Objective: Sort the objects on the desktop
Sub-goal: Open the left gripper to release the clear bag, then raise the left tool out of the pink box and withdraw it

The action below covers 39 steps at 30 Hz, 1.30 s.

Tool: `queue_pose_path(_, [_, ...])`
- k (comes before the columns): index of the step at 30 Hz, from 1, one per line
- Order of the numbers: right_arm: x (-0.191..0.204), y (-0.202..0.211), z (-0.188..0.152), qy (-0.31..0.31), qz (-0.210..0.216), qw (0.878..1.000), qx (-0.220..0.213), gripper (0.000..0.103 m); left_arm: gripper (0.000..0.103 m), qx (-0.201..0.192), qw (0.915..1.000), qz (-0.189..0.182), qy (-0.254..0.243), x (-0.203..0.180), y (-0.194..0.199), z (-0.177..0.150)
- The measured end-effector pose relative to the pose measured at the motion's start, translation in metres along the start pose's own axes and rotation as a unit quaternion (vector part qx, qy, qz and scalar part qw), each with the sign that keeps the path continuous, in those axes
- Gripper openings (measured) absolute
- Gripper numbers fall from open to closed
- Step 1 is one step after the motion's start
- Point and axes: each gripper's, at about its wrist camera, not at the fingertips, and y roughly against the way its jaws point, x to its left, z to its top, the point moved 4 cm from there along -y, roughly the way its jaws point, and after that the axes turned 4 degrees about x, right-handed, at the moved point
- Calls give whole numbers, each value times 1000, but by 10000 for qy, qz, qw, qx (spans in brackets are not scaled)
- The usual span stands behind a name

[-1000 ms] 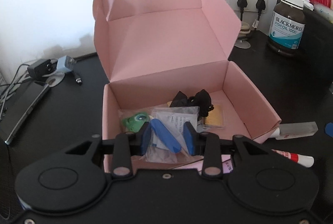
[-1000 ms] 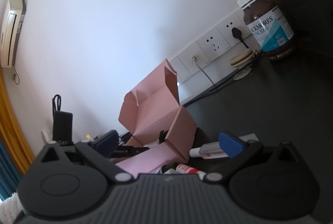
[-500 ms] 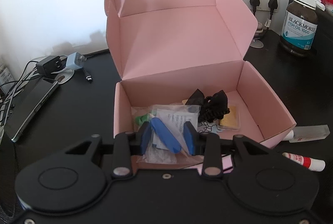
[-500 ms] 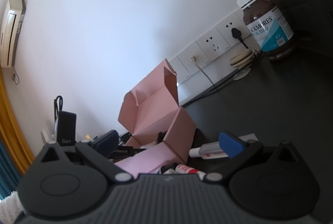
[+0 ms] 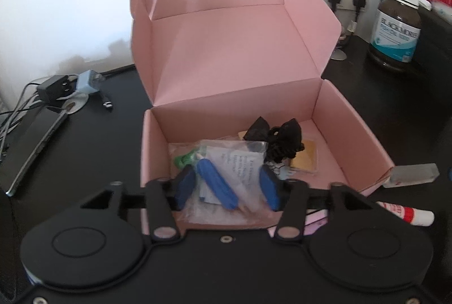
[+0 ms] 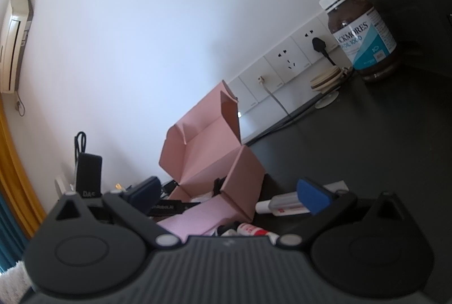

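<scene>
- The left gripper [image 5: 227, 188] hangs over the near edge of the open pink box [image 5: 353, 134]; its jaws have just been opening and now stand apart.
- Between its pads lies a clear plastic bag [image 5: 240, 162] with a blue pen-like item [image 5: 217, 185] inside; neither pad presses on it, and it sits inside the box.
- Beyond the gripper, deeper in the box: a black hair scrunchie [image 5: 279, 137].
- The right gripper [image 6: 226, 196] is spread wide, holding nothing; the box is ahead of it and a glue stick [image 6: 254, 230] just below.
</scene>
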Motion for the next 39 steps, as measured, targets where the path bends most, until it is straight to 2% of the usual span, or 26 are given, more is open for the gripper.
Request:
queue_pose_path(2, [0,0,0,13,0,10000,1,102,83,-7,10000,-88,-10,-2,-1,0])
queue_pose_path(9, [-1,0,0,-9,17,10000,21,102,90,-148,9999,-67,5,-5,0,0])
queue_pose_path(12, [-1,0,0,-2,15,10000,27,102,91,-415,9991,-71,5,-6,10,4])
queue_pose_path(14, [-1,0,0,-4,15,10000,25,102,98,-607,9981,-107,8,-7,19,7])
queue_pose_path(19, [-1,0,0,-29,-3,10000,32,102,103,-1112,9937,-125,99,0,47,8])
queue_pose_path(25, [0,-1,-1,-2,-51,10000,62,102,103,-1362,9904,200,124,20,63,-8])
queue_pose_path(39, [11,-12,-6,447,-577,9971,233,102,103,-1342,9909,-101,93,64,67,-80])
